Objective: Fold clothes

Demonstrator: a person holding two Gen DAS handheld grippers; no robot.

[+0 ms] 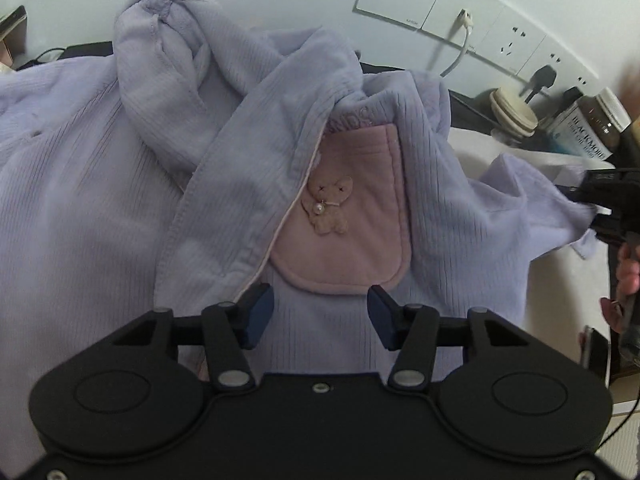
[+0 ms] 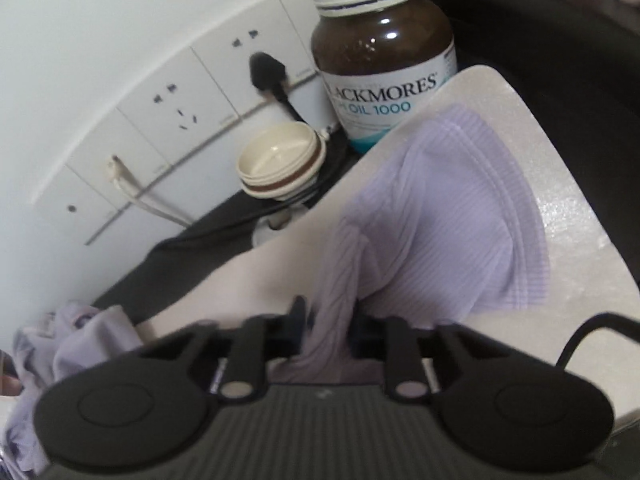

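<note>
A lilac ribbed fleece garment [image 1: 100, 184] lies crumpled on the white table top [image 1: 560, 280], with a pink chest pocket [image 1: 352, 232] bearing a small bear patch. My left gripper [image 1: 320, 312] is open and empty, hovering just below the pocket. My right gripper [image 2: 328, 324] is shut on the garment's sleeve [image 2: 440, 216], which fans out over the table corner. In the left wrist view the right gripper [image 1: 600, 204] shows at the right edge, holding the sleeve end [image 1: 532, 204].
A brown supplement bottle [image 2: 384, 48] and a cream lidded jar [image 2: 280, 160] stand by the wall. A row of wall sockets [image 2: 180, 120] holds a black plug and a white cable. A dark surface [image 2: 540, 40] borders the table.
</note>
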